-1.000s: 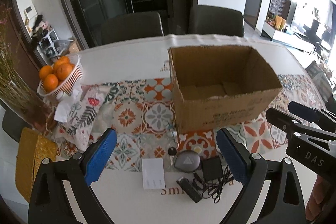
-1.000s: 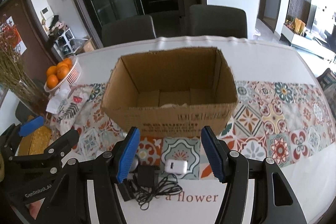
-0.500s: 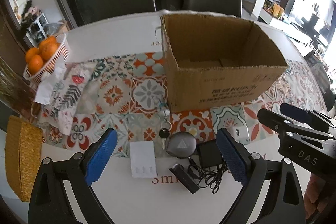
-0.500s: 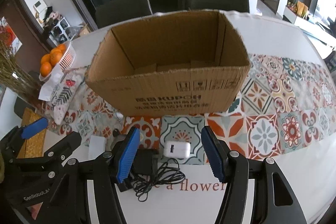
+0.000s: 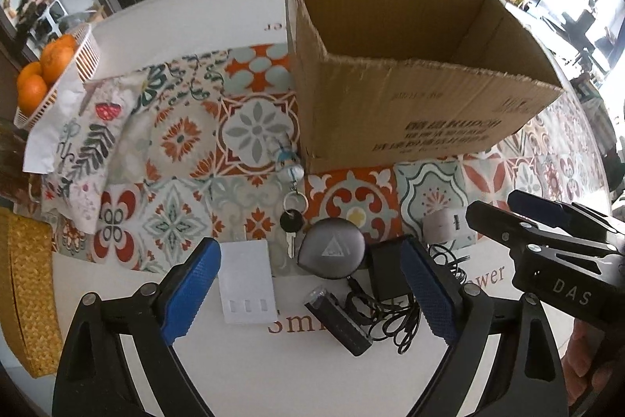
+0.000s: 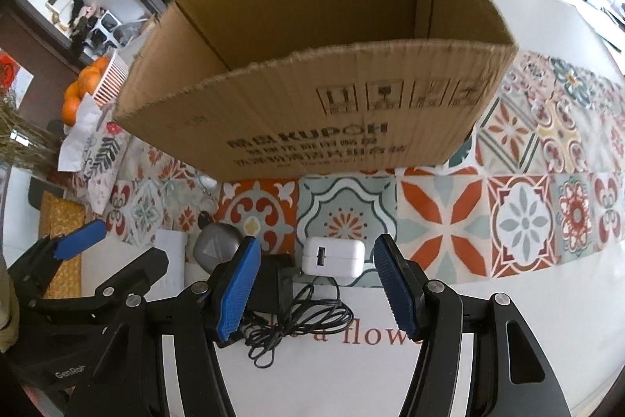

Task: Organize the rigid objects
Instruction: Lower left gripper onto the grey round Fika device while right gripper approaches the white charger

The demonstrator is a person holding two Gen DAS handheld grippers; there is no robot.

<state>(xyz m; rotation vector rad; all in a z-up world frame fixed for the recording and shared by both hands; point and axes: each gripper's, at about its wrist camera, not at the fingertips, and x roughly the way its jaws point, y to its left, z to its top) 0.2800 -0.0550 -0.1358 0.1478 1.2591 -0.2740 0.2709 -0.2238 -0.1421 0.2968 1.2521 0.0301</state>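
Left wrist view: my left gripper hangs over the grey case on the bench, jaws wide, closing, holding nothing; smooth and domed, so I'd grip its flanks. Right wrist view: right gripper frames the white charger, jaws apart, not touching it; light, rigid, slick, I'd take its flat sides.

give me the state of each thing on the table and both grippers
cardboard box: open-topped, upright
white charger: lying between right gripper's fingers, untouched
black adapter: cable tangled
key: flat on the runner
left gripper: open, jaws closing, holding nothing
right gripper: open, holding nothing
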